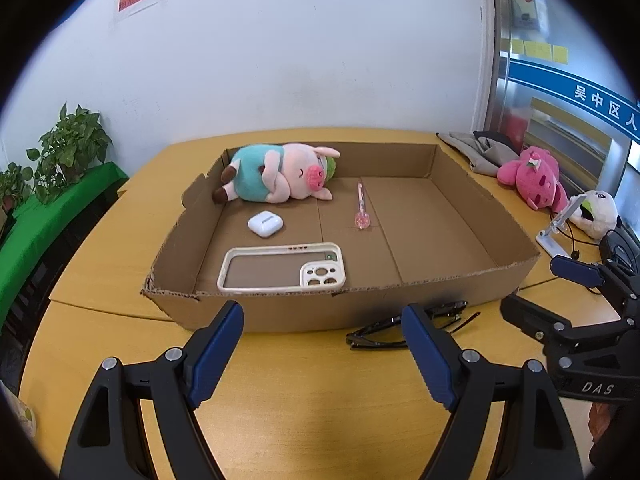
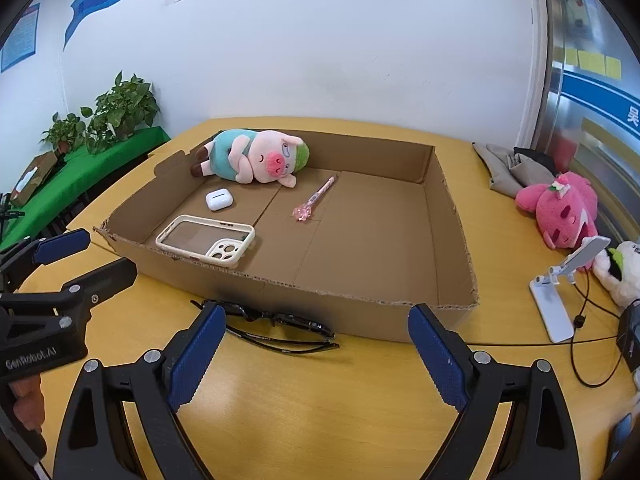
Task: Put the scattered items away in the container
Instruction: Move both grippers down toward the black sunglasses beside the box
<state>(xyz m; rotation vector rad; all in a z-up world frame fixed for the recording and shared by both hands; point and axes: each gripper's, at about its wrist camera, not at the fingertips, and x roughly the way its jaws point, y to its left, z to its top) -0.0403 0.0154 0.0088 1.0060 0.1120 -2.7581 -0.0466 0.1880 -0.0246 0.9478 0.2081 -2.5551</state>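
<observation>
The cardboard box (image 2: 448,216) sits on the yellow table (image 2: 300,400), open side up, so items can be lowered in from above. Four items already lie on its floor: a plush pig (image 2: 256,158) against the far wall, a white earbud case (image 2: 219,199), a phone case (image 2: 206,240) by the near-left wall, and a pink pen (image 2: 316,200) near the centre.

The black glasses (image 2: 276,326) lie folded on the table, just outside the near wall of the box. They appear to be the next item to collect.

The right gripper (image 2: 316,356) hangs over the table with its jaws wide apart and nothing between them; the glasses lie just beyond its left finger. The left gripper (image 1: 324,352) is likewise spread wide and empty, beside the glasses.

A pink plush toy (image 2: 560,210) lies well to the right, outside the box.
</observation>
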